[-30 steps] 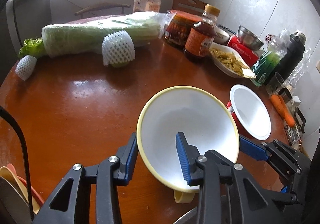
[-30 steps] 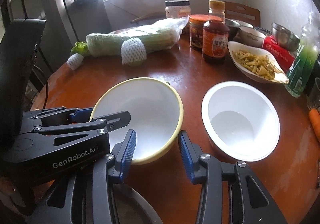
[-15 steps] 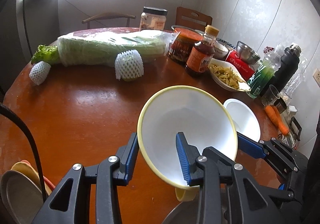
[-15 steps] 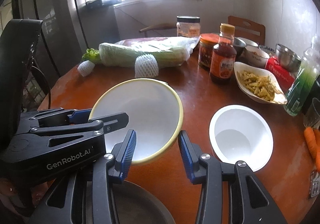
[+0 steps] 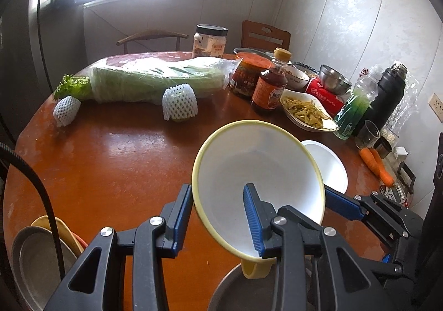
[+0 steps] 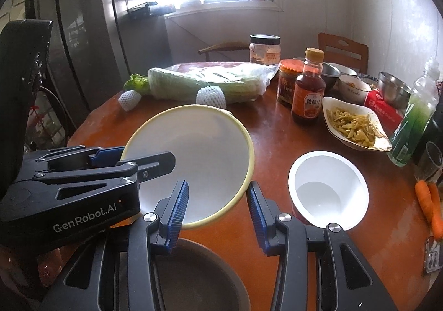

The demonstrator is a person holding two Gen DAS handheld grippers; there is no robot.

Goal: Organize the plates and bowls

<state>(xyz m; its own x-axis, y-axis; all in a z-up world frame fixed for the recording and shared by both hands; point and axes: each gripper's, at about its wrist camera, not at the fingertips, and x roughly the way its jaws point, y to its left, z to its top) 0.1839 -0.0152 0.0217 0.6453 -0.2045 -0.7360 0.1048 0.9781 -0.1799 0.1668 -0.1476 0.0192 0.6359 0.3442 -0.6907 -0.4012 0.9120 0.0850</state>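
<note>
A white bowl with a yellow rim hangs tilted above the brown table, its yellow foot over a grey metal plate. My left gripper is shut on its near wall, one finger outside and one inside. My right gripper is shut on the bowl's right rim. The right gripper's blue finger shows at that rim in the left wrist view. A second white bowl, red outside, stands on the table to the right. Stacked plates lie at lower left.
Along the far side lie a wrapped cabbage, a foam-netted fruit, a sauce bottle, jars and a dish of food. A green bottle, black flask, glass and carrots crowd the right edge. A black cable crosses at left.
Both grippers have risen and drawn back with the yellow-rimmed bowl between them. The table's things look farther off, and the grey plate and stacked plates have come into view below.
</note>
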